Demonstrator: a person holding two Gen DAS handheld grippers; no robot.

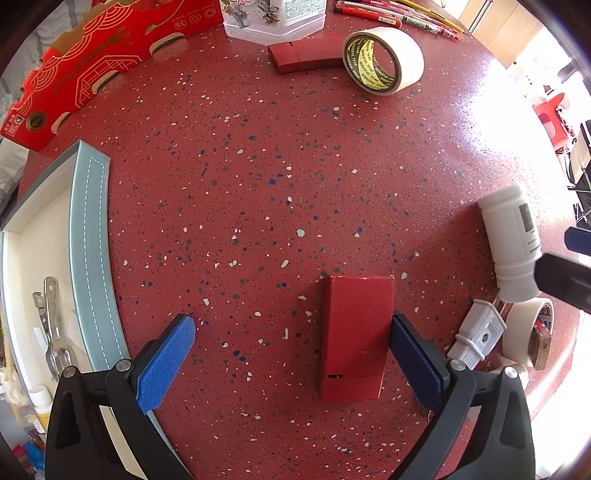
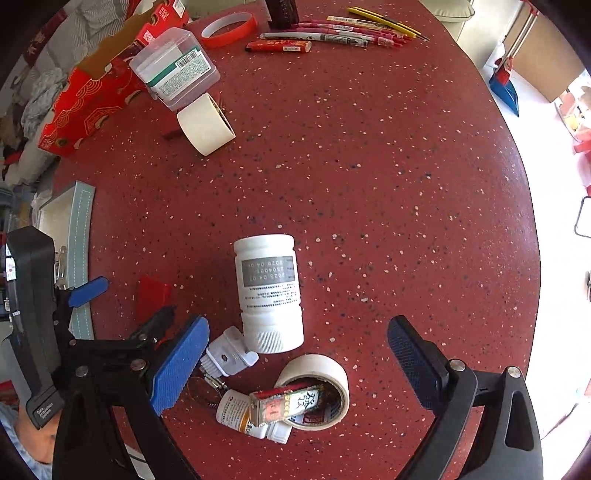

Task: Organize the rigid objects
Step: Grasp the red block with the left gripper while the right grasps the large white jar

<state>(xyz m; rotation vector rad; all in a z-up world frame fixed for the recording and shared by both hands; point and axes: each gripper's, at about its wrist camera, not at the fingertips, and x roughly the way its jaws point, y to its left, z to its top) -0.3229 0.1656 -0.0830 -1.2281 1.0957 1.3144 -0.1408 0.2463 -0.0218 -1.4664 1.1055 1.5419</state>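
Observation:
A flat red box (image 1: 356, 336) lies on the speckled red table, inside the span of my open left gripper (image 1: 293, 360) and close against its right finger (image 1: 417, 358). The left finger stands well apart from the box. My right gripper (image 2: 297, 365) is open above a cluster: a white bottle (image 2: 267, 291) on its side, a white plug (image 2: 229, 354), a small tape roll (image 2: 321, 373) with a little printed box (image 2: 284, 402) in it, and a small pill bottle (image 2: 236, 410). Nothing is gripped.
A grey-blue tray (image 1: 92, 240) with metal clips stands at the left edge. At the back are a large tape roll (image 1: 384, 59), a second red box (image 1: 303, 57), a red carton (image 1: 92, 62), a clear container (image 2: 173, 68) and pens (image 2: 332, 33).

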